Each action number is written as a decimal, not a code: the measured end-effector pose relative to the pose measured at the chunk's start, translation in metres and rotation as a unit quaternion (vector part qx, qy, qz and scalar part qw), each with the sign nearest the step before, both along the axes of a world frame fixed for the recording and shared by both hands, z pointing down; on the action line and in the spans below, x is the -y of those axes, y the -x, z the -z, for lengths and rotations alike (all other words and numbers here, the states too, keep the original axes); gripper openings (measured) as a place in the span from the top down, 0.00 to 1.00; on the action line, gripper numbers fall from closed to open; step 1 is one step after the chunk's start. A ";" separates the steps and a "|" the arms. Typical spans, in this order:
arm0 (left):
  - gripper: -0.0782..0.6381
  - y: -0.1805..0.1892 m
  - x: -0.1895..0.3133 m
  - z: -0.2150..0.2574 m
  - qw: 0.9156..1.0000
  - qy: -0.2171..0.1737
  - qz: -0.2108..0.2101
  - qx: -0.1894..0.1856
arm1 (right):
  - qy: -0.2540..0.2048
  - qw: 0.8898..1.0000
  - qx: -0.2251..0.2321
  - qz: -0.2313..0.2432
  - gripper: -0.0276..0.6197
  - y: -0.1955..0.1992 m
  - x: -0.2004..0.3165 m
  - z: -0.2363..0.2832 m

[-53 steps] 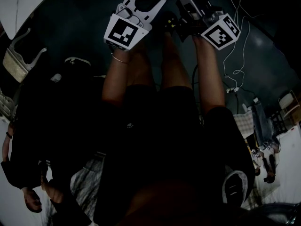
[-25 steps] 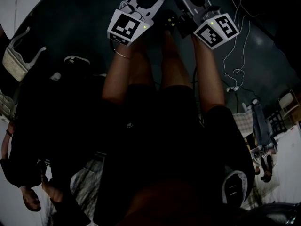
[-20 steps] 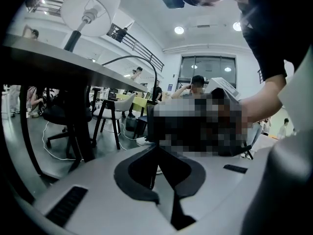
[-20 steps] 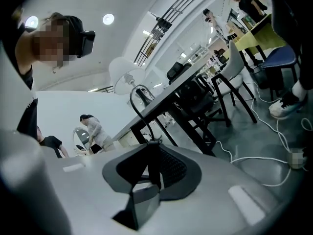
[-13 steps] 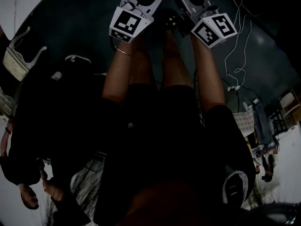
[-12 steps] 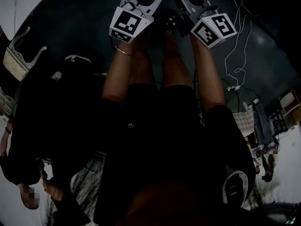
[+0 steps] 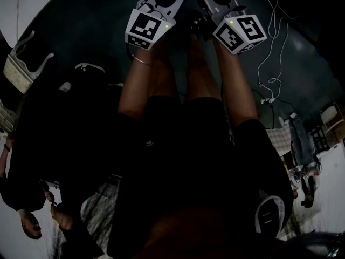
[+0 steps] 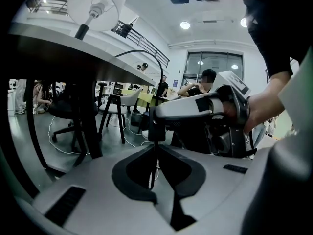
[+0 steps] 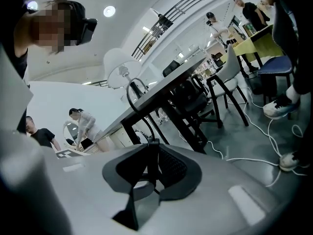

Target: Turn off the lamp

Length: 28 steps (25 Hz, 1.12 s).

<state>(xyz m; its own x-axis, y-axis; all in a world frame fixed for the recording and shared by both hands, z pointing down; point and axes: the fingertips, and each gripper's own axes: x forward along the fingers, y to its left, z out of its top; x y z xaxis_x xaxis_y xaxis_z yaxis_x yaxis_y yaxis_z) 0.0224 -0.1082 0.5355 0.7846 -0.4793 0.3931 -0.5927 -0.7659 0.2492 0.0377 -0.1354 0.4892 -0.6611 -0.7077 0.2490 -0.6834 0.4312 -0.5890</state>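
Above you, the long dark-edged bench (image 8: 58, 45) carries the white-shaded table lamp (image 8: 93, 5). Your right gripper's (image 9: 152, 148) fingers clamp the black in-line switch (image 8: 156, 127) on its thin black cord (image 8: 142, 50). Your left gripper's (image 8: 156, 148) fingers pinch that cord just beside the switch.

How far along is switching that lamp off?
Done: both grippers are on the cord below the table. In hand: left gripper pinches it, right gripper clamps a black block on it, likely the switch. Left: pressing it; I cannot tell whether the lamp is lit.
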 end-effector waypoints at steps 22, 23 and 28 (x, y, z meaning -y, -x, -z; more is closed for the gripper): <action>0.88 0.008 0.002 0.014 1.000 -0.018 0.008 -0.009 | -0.002 0.998 -0.035 -0.054 0.86 -0.027 0.008 -0.021; 0.88 0.008 0.001 0.014 1.000 -0.017 0.008 -0.011 | -0.002 0.998 -0.036 -0.054 0.86 -0.028 0.008 -0.021; 0.88 0.010 0.002 0.013 1.000 -0.014 0.013 -0.010 | 0.004 0.997 -0.046 -0.055 0.86 -0.029 0.006 -0.031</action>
<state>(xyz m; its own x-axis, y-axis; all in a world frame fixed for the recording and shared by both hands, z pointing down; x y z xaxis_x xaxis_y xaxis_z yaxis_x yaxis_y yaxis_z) 0.0128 -0.1102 0.5222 0.7788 -0.5107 0.3643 -0.6083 -0.7566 0.2398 0.0671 -0.1418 0.5197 -0.5536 -0.7729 0.3102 -0.7775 0.3461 -0.5250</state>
